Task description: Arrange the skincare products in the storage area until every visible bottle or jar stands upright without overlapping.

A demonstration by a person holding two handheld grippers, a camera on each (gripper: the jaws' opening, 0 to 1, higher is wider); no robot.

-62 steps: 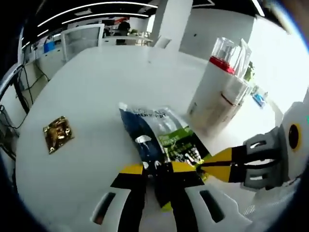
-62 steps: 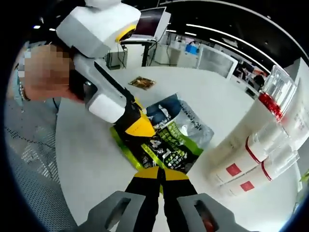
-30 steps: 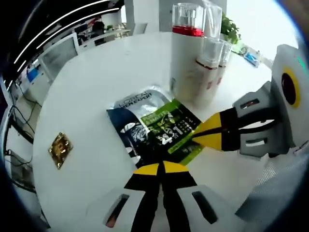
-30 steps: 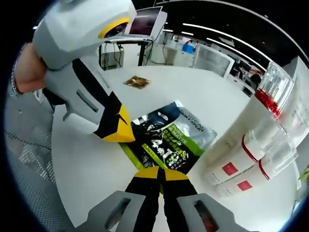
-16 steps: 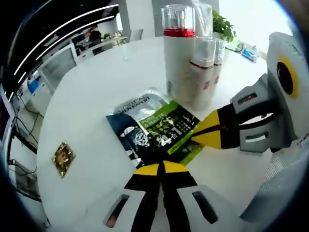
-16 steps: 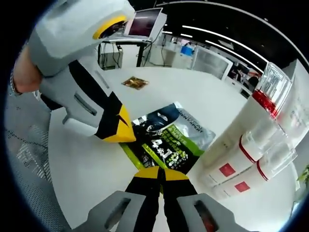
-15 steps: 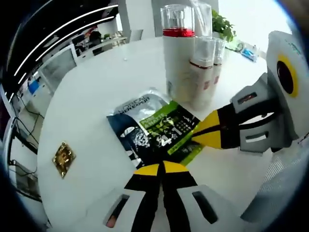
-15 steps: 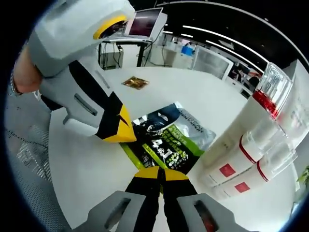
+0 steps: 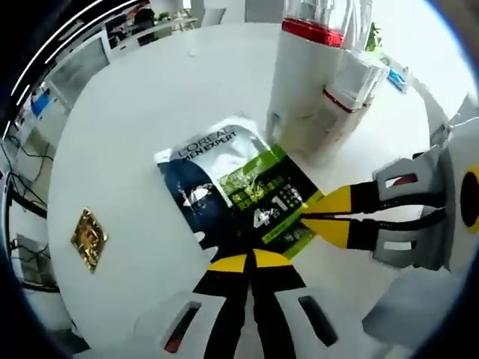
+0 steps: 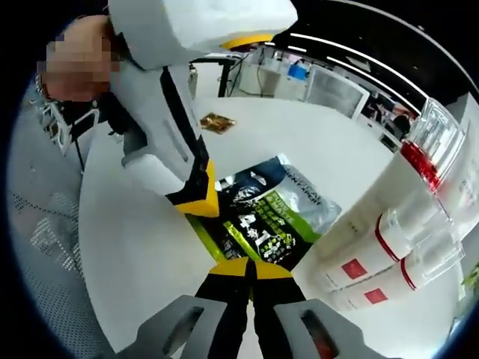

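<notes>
Left gripper (image 9: pixel 248 263) dropped nearer sachets (image 9: pixel 241 191) | white table (image 9: pixel 150 97) | office

Glossy foil sachets (image 9: pixel 239 187) on a smooth matt white table (image 9: pixel 150 112) — bottles (image 10: pixel 389 217) clear-capped plastic

Bench (image 9: pixel 150 97): plain white. Sachet (image 9: pixel 232 191): dark navy and silver with a bright green panel, white lettering. Small packet (image 9: pixel 89 238): metallic gold. Bottles (image 9: pixel 307 90): white bodies, red bands, clear caps; red square labels in the right gripper view. Left tool (image 9: pixel 248 263) and right tool (image 10: pixel 248 269): black jaws, yellow tips, grey bodies.
</notes>
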